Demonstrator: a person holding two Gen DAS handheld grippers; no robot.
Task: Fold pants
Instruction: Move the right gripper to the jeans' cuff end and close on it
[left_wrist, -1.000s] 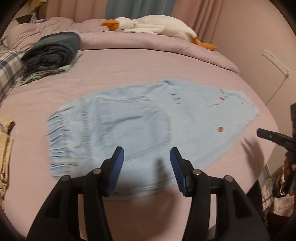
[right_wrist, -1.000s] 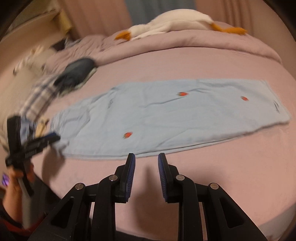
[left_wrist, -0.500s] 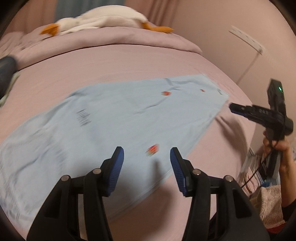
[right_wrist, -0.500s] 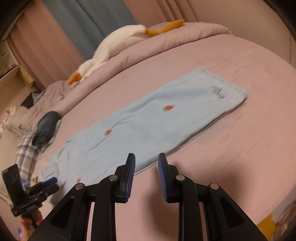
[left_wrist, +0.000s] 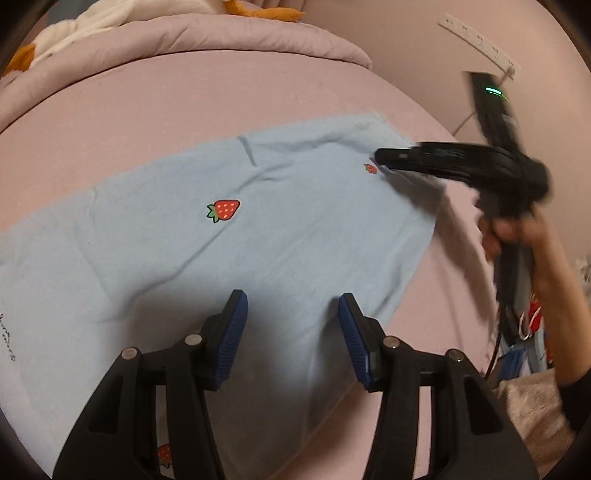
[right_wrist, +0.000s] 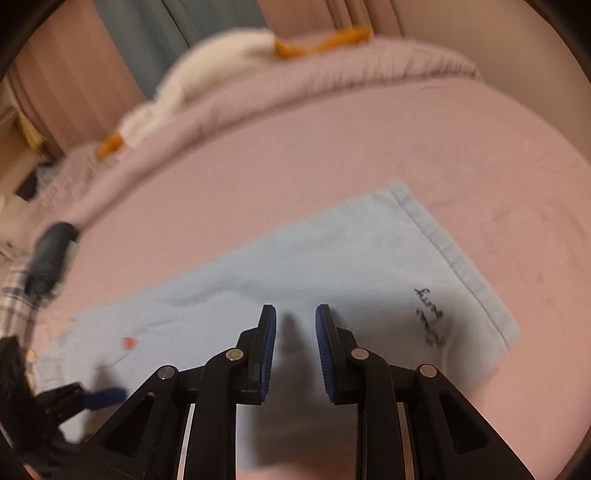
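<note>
While the pale-blue pants (left_wrist: 229, 236) lie flat across mid-frame on the pink bed (left_wrist: 192, 96), both the left gripper (left_wrist: 292, 314) and right gripper (right_wrist: 295, 328) hover parted and empty above the leg end; next, I judge, comes pinching the hem (right_wrist: 454, 258) for a fold.

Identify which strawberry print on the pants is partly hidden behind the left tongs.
The strawberry at the bottom edge of the left wrist view, peeking between the left tongs' arms; the other two lie in full view on the pants.

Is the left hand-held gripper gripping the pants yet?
No, the left hand-held gripper hangs open above the light blue pants, nothing between its pads.
</note>
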